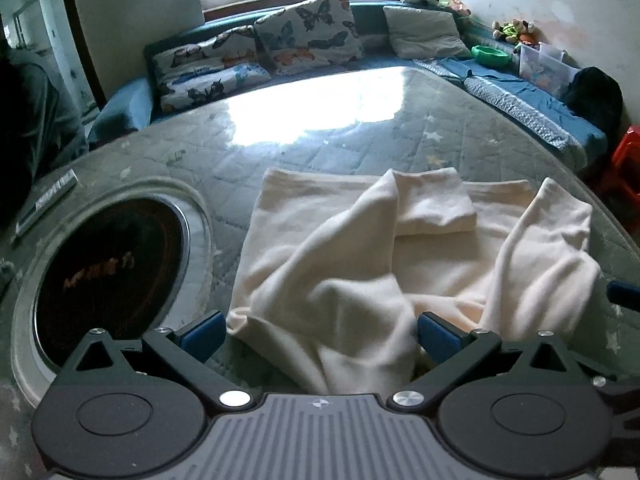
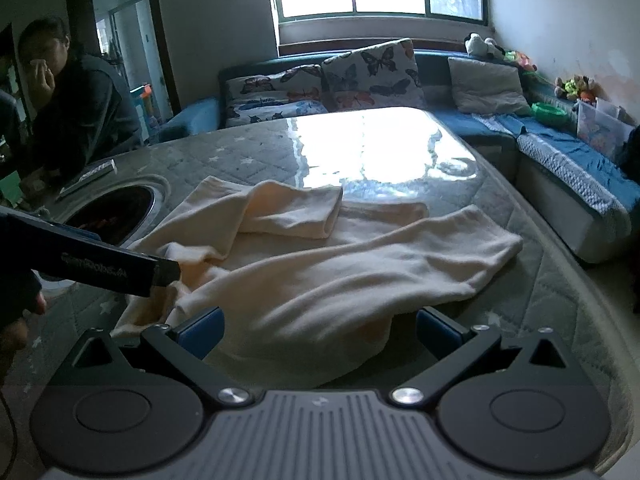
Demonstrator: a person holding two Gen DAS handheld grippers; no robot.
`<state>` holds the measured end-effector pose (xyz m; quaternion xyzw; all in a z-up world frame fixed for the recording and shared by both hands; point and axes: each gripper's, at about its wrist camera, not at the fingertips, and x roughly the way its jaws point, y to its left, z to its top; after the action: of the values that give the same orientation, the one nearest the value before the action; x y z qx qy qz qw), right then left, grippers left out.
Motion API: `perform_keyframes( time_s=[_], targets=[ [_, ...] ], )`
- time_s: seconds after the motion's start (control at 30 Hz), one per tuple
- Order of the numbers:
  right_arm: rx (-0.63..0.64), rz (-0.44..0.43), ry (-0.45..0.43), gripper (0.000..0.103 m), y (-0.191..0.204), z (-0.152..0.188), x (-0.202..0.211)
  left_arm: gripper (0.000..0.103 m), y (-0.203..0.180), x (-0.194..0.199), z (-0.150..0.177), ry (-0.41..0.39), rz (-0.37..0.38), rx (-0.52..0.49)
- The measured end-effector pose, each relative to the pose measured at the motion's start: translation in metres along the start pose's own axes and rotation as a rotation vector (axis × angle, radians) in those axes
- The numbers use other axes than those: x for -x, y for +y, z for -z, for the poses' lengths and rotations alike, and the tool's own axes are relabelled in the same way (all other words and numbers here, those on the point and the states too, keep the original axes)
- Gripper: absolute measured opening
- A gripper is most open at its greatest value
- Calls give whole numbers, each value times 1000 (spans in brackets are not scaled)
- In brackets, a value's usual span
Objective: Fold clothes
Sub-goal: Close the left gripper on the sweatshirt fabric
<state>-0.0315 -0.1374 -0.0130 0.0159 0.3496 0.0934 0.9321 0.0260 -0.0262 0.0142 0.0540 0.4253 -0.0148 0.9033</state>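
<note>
A cream knit garment (image 1: 360, 248) lies rumpled on the quilted grey table (image 1: 304, 152), one sleeve folded across its upper part (image 1: 436, 204). My left gripper (image 1: 320, 336) is open, its blue pads on either side of the garment's near hem, which lies between them. In the right wrist view the same garment (image 2: 328, 264) spreads across the table (image 2: 552, 280). My right gripper (image 2: 318, 332) is open over the near edge of the cloth. The left gripper's body (image 2: 100, 260) shows at the left, its tip at the garment's left corner.
A round dark burner (image 1: 112, 268) is set into the table at the left, with a flat remote-like bar (image 1: 44, 200) beyond it. A blue sofa with butterfly cushions (image 1: 308, 32) wraps the far side. A person (image 2: 72, 96) sits at the left.
</note>
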Motion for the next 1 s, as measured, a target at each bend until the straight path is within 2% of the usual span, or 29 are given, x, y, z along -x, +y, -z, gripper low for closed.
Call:
perform_keyframes(
  time_s=[0.23,0.4,0.57,0.67,0.73,0.77,0.83,0.87,0.93,0.97,1.0],
  targets=[
    [-3,4,-17,102,-5,-11,-5,103,-4,-2,-21,-54,-26,-30],
    [-31,-12,-7,95,-13,-16,-11,102,-16,-22,-41,-93,-33,-82],
    [-50,-24,-3,91,-18,-20,-16,95,-22,-48,-56,-67,29,-94],
    [-53,-35,-1,89,-20,-21,-17,87,-26,-62,-61,-46,50,-102],
    [-50,-39,0,89,-20,-22,-18,70,-26,-70,-61,-21,71,-103],
    [-50,-41,1,87,-20,-22,-18,65,-25,-73,-61,-11,86,-101],
    [-51,-47,3,86,-20,-22,-20,43,-23,-77,-59,8,113,-99],
    [-51,-50,5,86,-20,-22,-20,38,-22,-78,-57,9,121,-101],
    [-53,-56,8,85,-21,-22,-22,22,-21,-75,-53,-1,125,-109],
    [-53,-60,12,83,-20,-22,-23,18,-20,-73,-52,-9,126,-108],
    [-51,-63,15,82,-19,-22,-24,9,-18,-69,-51,-18,127,-103]
  ],
)
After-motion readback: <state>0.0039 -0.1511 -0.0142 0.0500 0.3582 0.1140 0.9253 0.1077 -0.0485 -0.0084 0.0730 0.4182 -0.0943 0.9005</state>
